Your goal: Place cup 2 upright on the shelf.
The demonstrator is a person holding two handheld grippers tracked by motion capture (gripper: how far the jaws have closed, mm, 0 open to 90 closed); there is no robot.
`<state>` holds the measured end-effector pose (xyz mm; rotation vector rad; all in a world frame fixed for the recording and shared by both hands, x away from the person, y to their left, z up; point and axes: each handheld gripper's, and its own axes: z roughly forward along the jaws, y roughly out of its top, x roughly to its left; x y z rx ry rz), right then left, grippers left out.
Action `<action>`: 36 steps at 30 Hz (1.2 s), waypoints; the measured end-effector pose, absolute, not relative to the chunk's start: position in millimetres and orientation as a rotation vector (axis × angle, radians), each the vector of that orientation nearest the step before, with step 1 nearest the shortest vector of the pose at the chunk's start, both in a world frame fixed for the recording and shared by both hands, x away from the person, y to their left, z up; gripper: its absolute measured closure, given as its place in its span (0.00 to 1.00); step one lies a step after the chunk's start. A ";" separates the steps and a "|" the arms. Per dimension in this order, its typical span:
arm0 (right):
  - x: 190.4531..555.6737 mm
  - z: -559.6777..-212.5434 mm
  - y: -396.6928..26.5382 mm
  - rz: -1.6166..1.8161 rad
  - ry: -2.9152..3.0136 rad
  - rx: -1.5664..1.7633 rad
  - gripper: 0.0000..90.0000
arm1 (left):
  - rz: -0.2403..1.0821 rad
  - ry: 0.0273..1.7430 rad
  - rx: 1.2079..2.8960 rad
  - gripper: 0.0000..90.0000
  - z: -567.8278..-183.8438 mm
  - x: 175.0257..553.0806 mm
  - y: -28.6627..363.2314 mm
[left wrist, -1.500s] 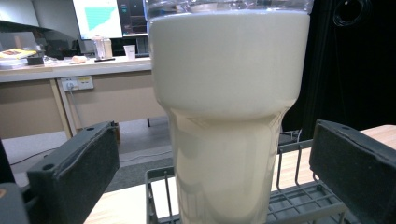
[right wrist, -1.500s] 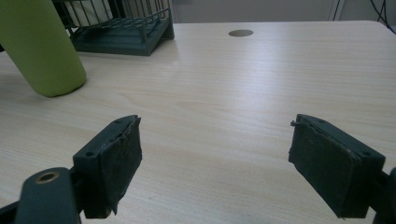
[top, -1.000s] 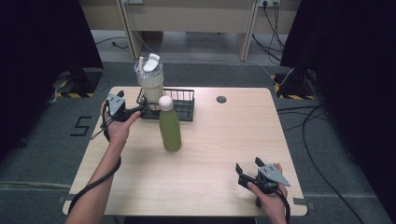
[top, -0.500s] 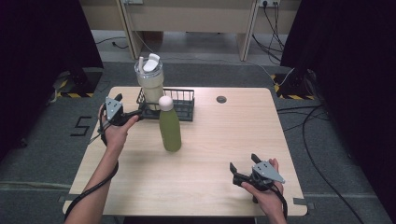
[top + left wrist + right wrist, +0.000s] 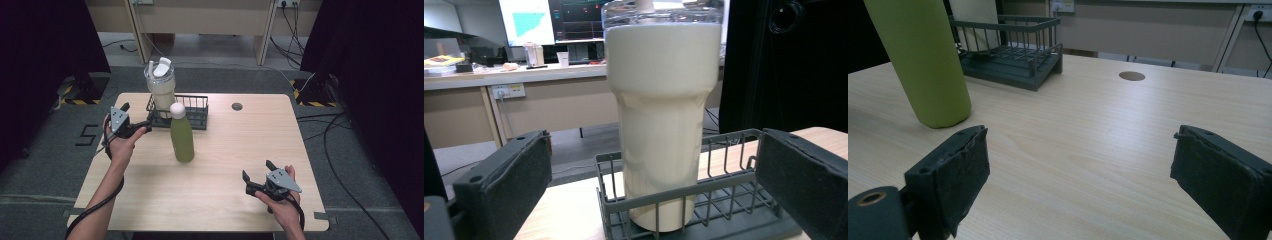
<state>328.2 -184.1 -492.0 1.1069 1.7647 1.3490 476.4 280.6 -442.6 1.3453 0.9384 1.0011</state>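
A cream tumbler (image 5: 161, 92) with a clear lid stands upright in the left end of a dark wire basket (image 5: 195, 112) at the back of the table. In the left gripper view the tumbler (image 5: 663, 125) rises close ahead in the basket (image 5: 704, 200). My left gripper (image 5: 134, 119) is open just left of the basket, nothing between its jaws. A green bottle (image 5: 182, 135) with a white cap stands in front of the basket. My right gripper (image 5: 256, 177) is open near the table's front right, pointing toward the bottle (image 5: 923, 60).
The light wooden table (image 5: 240, 145) has a round cable hole (image 5: 237, 106) at the back, right of the basket. Desks and cables lie on the floor beyond the table's far edge. Dark curtains flank both sides.
My left gripper has shifted slightly left and toward me, away from the basket. My right gripper has moved a little left and forward along the table's front.
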 end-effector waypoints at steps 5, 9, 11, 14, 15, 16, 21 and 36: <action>328.5 -490.8 -182.6 1.347 1.758 1.105 0.10 | 0.992 0.930 1.343 0.01 -442.9 468.3 281.2; 328.8 -492.7 -182.6 1.346 1.760 1.112 0.10 | 0.964 0.915 1.346 0.01 -444.6 460.3 279.5; 329.0 -493.3 -183.0 1.344 1.760 1.115 0.10 | 0.941 0.908 1.342 0.01 -445.7 455.6 277.8; 329.6 -493.7 -183.9 1.341 1.757 1.119 0.10 | 0.930 0.891 1.349 0.01 -447.2 449.3 275.2; 329.7 -493.8 -184.3 1.341 1.756 1.119 0.10 | 0.927 0.886 1.354 0.01 -447.3 447.6 274.3; 329.7 -493.9 -184.7 1.340 1.755 1.121 0.10 | 0.923 0.882 1.356 0.01 -447.2 446.0 273.6; 329.9 -494.7 -186.3 1.339 1.753 1.129 0.10 | 0.905 0.861 1.366 0.01 -447.8 438.2 270.4; 331.3 -497.0 -187.9 1.330 1.753 1.140 0.11 | 0.866 0.805 1.381 0.00 -450.0 421.5 257.5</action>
